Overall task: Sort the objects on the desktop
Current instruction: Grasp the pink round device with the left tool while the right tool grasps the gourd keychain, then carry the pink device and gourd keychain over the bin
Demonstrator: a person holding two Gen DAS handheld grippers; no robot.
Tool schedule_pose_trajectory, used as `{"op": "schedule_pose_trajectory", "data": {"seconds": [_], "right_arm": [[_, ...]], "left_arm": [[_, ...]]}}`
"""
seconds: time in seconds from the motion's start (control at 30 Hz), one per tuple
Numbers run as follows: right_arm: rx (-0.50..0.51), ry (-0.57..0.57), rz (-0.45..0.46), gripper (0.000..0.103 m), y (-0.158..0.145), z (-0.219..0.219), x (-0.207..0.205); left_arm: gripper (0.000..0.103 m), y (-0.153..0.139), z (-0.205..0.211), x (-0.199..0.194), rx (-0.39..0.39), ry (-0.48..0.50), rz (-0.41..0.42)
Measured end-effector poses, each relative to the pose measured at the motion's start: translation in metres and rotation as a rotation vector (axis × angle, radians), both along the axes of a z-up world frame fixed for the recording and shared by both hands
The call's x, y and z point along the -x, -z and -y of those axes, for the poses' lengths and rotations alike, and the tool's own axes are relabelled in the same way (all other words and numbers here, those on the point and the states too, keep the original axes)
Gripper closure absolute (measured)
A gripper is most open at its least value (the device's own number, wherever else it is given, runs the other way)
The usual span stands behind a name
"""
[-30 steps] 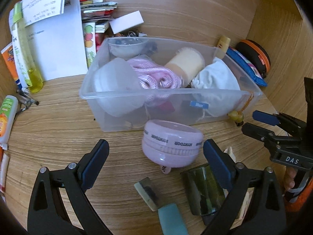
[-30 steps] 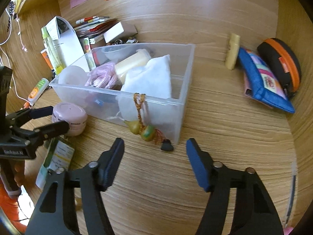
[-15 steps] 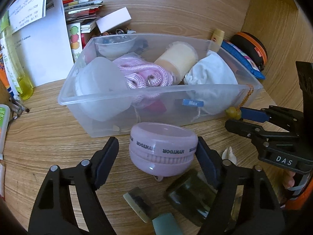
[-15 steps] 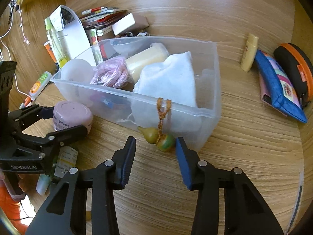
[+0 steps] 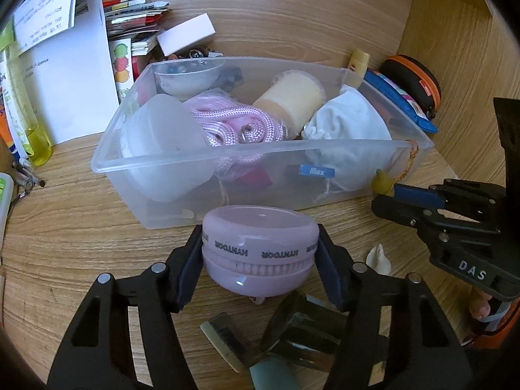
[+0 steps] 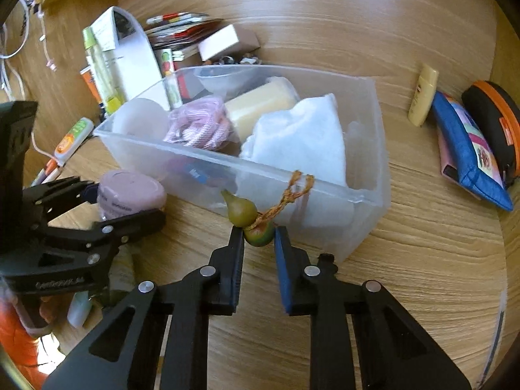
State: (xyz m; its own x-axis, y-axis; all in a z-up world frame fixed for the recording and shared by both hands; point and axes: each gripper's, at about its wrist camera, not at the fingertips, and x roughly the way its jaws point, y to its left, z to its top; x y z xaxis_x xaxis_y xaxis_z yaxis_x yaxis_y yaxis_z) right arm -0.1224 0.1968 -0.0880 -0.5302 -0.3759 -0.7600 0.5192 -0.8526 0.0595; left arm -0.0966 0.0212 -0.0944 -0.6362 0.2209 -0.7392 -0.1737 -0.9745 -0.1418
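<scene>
A clear plastic bin [image 5: 182, 162] on the wooden desk holds a pink rope [image 5: 227, 123], a cream jar, a white cloth pouch [image 6: 302, 143] and frosted containers. My left gripper [image 5: 259, 260] is shut on a round pink case [image 5: 260, 253] just in front of the bin; it also shows in the right wrist view [image 6: 130, 195]. My right gripper [image 6: 258, 240] is shut on a small green gourd charm [image 6: 250, 217] that hangs by an orange cord [image 6: 289, 195] over the bin's front rim.
Papers and booklets [image 5: 65, 65] stand behind the bin at left. A blue pouch [image 6: 468, 156], an orange-black case [image 6: 494, 120] and a cream tube [image 6: 422, 94] lie at right. A dark green jar [image 5: 308, 331], small blocks and a shell [image 5: 378, 256] lie near the left gripper.
Both grippers moved forward and closed: the left one onto the pink case, the right one onto the gourd charm.
</scene>
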Motion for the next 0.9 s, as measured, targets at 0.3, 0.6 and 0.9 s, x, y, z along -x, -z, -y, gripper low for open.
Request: {"op": "schedule_pose_trajectory", "data": {"seconds": [0.3, 0.6, 0.9], "right_arm": [[0.04, -0.022, -0.013, 0.086, -0.011, -0.005, -0.013], [0.071, -0.027, -0.064, 0.086, -0.031, -0.01, -0.025], [0.081, 0.0, -0.104, 0.086, -0.046, -0.016, -0.018]], "left_arm": [[0.04, -0.012, 0.006, -0.012, -0.025, -0.024, -0.045], [0.04, -0.029, 0.014, -0.024, -0.056, -0.052, -0.094], [0.04, -0.05, 0.021, -0.031, -0.077, -0.076, -0.15]]}}
